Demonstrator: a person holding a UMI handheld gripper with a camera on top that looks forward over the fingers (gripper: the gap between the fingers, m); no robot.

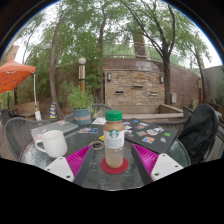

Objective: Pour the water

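The tongs (115, 165) are standing wide, their pink pads (144, 157) showing on both sides, and a bottle (114, 138) is standing upright between them on the table (30, 135). A gap is showing at each side of the bottle, so nothing is pressing on it; it is resting on its own base. It is a glass bottle with an orange cap and a round green label, holding a pale liquid, and a red disc (114, 166) is lying under it, probably marking its spot.

At about ten o'clock from the bottle, near it but apart, a white mug (53, 144) is sitting with its mouth upward, most likely the vessel that is waiting for the pour. Cards (140, 129) are lying scattered across the table beyond the bottle, at twelve to two o'clock. A potted plant (80, 103) is standing farther off at eleven o'clock.

The tongs are lining up squarely with the bottle, which suggests the grasp is the step in hand. Pouring is not yet begun; the cap looks on, which would be blocking any flow.
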